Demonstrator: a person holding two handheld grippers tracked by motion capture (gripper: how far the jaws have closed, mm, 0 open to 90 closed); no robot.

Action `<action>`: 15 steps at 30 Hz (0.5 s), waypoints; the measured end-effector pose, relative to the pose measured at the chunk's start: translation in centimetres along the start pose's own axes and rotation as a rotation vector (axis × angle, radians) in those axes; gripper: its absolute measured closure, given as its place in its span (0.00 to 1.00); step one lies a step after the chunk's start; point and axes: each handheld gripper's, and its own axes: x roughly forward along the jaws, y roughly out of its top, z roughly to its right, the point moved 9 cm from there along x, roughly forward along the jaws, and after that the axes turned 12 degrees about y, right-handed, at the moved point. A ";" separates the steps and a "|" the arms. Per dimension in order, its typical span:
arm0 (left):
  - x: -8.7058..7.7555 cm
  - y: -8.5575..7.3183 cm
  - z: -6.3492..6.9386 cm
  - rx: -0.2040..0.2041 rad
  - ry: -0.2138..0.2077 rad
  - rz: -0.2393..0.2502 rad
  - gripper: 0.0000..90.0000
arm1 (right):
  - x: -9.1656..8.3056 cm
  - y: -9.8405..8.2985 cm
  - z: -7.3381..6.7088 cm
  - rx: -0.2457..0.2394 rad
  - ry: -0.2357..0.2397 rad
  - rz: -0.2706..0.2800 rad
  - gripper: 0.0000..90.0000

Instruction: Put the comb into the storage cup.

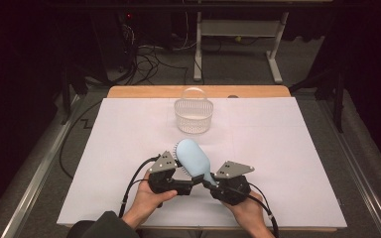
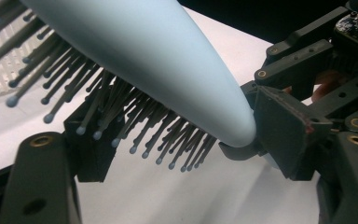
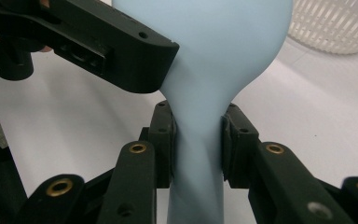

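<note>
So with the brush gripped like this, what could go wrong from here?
1. The left gripper is closing around the hairbrush head, one jaw among the bristles; it may bend them or slip off the smooth back.
2. The right gripper clamps only the narrow handle, so the head could pivot.
3. Both grippers crowd together and may collide.
4. The basket stands well ahead across the table; a loose grip risks a drop on the way.

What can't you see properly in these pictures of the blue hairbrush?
- High view: the hairbrush handle's end is hidden by the right gripper that clamps it.
- Left gripper view: whether the left gripper pads press the brush head; bristles cover one pad.
- Right gripper view: the top of the brush head is cut off by the edge.
- High view: what lies inside the basket; too small.
</note>
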 end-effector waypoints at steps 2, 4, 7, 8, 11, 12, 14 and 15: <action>-0.1 0.1 0.1 0.006 0.001 0.000 0.32 | -0.1 0.1 0.0 -0.007 -0.005 0.000 0.79; -0.2 0.1 0.2 0.018 0.006 0.002 0.33 | -0.2 0.1 0.0 -0.013 -0.010 0.001 0.79; -0.3 0.3 0.3 0.015 0.005 0.005 0.34 | -0.3 0.2 0.1 -0.022 -0.017 0.002 0.79; -0.4 0.4 0.4 0.008 0.002 0.007 0.35 | -0.3 0.2 0.0 -0.021 -0.018 0.002 0.79; -0.6 0.6 0.4 -0.014 -0.008 0.014 0.36 | -0.3 0.2 0.0 -0.038 -0.033 -0.001 0.79; -0.6 0.6 0.4 -0.019 -0.009 0.017 0.36 | -0.3 0.2 -0.1 -0.039 -0.035 -0.003 0.79; -0.7 0.7 0.4 -0.033 -0.014 0.021 0.37 | -0.3 0.3 -0.1 -0.043 -0.038 -0.002 0.79; -0.7 0.8 0.4 -0.037 -0.015 0.022 0.37 | -0.3 0.3 -0.1 -0.050 -0.040 -0.002 0.79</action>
